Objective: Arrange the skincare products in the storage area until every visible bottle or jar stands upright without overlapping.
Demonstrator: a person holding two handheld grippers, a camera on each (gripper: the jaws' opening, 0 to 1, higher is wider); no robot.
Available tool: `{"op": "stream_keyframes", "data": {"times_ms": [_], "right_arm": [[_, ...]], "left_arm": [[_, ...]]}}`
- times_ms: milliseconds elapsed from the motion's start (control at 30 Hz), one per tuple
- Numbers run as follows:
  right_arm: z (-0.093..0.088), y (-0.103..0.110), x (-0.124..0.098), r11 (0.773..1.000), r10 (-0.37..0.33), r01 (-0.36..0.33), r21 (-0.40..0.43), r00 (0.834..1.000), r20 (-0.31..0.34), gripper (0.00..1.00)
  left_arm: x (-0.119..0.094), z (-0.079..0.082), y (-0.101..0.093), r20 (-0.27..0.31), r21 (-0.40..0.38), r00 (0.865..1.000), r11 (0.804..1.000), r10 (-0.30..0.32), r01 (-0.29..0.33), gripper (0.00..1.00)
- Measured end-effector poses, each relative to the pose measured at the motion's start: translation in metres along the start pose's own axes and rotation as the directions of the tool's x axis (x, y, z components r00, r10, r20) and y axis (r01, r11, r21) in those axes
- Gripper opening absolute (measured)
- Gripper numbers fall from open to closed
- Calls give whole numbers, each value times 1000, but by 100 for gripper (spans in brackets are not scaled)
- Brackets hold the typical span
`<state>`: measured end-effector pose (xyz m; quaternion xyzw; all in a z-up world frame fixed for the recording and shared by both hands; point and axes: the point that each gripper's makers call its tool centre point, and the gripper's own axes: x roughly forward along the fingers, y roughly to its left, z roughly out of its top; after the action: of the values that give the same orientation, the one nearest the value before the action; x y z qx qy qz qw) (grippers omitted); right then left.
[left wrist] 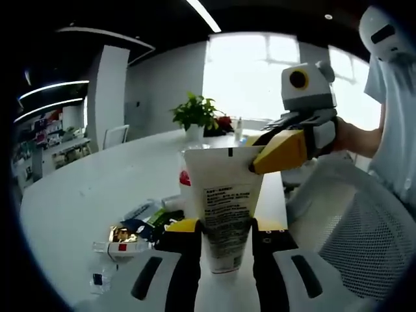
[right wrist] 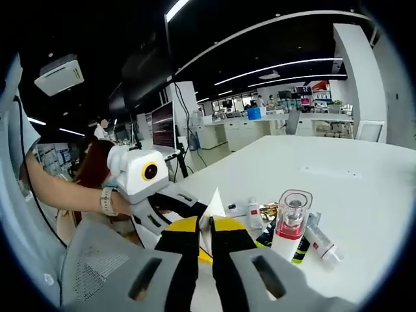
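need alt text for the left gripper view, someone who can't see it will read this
A white squeeze tube with printed text stands cap-down, clamped between the left gripper, while the right gripper pinches the tube's flat top corner. Behind, a long white table holds a scatter of small skincare packets and tubes and a green potted plant.

Daylight is flooding through the window (left wrist: 260, 75) ahead of you in the left gripper view, blowing the panes out to plain white and leaving the white tube (left wrist: 222, 201) backlit, its printed face sitting in soft shade. Ceiling strip lights (right wrist: 273, 70) are glowing in bowed lines across the dark ceiling in the right gripper view, where the white surface (right wrist: 351, 188) is reflecting an even, pale sheen. Fisheye distortion is bending straight edges toward both rims, and far desks are smearing into soft blur.
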<state>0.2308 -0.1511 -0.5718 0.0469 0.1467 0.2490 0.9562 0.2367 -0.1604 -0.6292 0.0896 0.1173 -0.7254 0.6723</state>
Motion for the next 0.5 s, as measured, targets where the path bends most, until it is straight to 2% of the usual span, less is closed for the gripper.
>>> {"op": "stream_keyframes", "data": {"times_ms": [300, 367, 500], "right_arm": [[0, 0, 1, 1000, -3, 3, -29, 1000, -2, 7], [-1, -1, 1, 999, -2, 1, -35, 1000, -15, 8], [-3, -4, 1, 999, -12, 12, -45, 1000, -19, 15]], "left_arm": [[-2, 0, 0, 18, 15, 999, 999, 31, -31, 28], [-1, -1, 2, 0, 87, 999, 995, 50, -50, 28], [-1, -2, 2, -6, 81, 998, 995, 57, -57, 29]]}}
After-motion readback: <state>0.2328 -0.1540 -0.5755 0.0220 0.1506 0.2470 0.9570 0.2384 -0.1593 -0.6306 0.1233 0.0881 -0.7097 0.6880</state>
